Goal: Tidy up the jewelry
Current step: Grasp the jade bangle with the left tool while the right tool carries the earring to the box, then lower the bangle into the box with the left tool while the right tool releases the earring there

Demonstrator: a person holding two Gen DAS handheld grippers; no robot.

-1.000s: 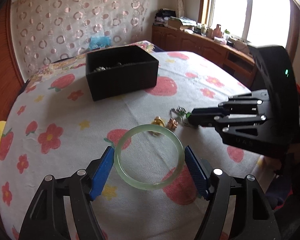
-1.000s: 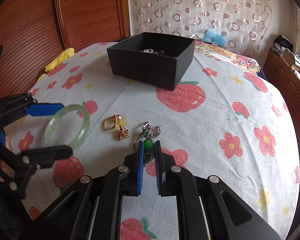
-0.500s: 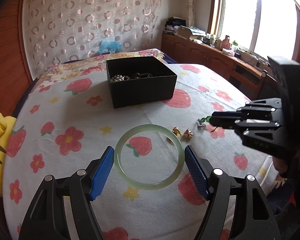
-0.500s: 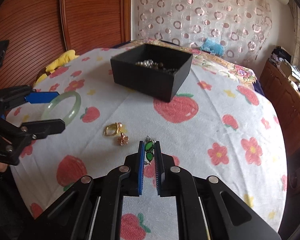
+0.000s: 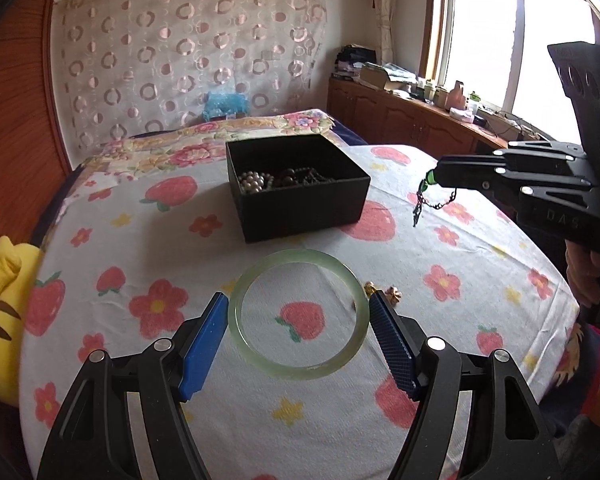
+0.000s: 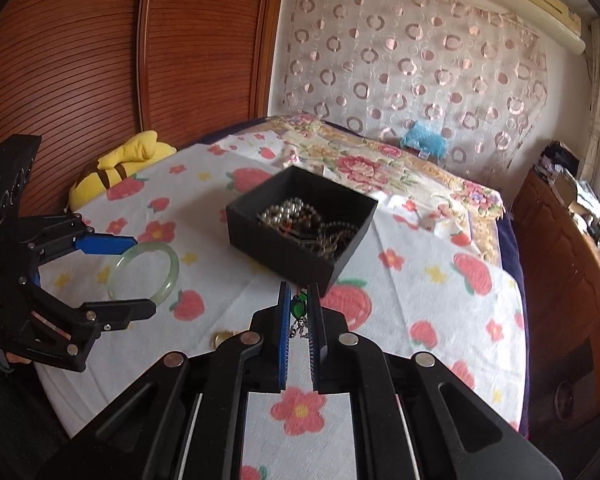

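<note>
Jade-green glass, a pale bangle point(image 5: 298, 314), sits clamped across its width between the blue pads of our left gripper point(image 5: 298, 320), held flat and clear of the cloth. A second ago that bangle hung low over the two gold pieces; now we have carried it up and toward the black box point(image 5: 296, 184), which stands just ahead of it. Our right gripper point(image 6: 299, 312) is closed tight on a green pendant point(image 6: 298, 308), its dark chain point(image 5: 440, 202) dangling free below the fingertips in the left view. A second back the pendant was still on the tablecloth point(image 5: 480, 256); it is now lifted well off it and brought close to the near corner of the box. The box already holds pearls point(image 5: 254, 180) and darker bead strands, so we judge both pieces are bound for it. Still lying on the cloth are a gold ring point(image 5: 371, 289) and a small gold charm point(image 5: 394, 294), just beside the left gripper's right pad. That leaves two items after these drops, by our reckoning. The swinging chain could snag on the box rim, so we would come in from above. A yellow plush toy point(image 6: 116, 172) lies at the far edge, out of the way.
</note>
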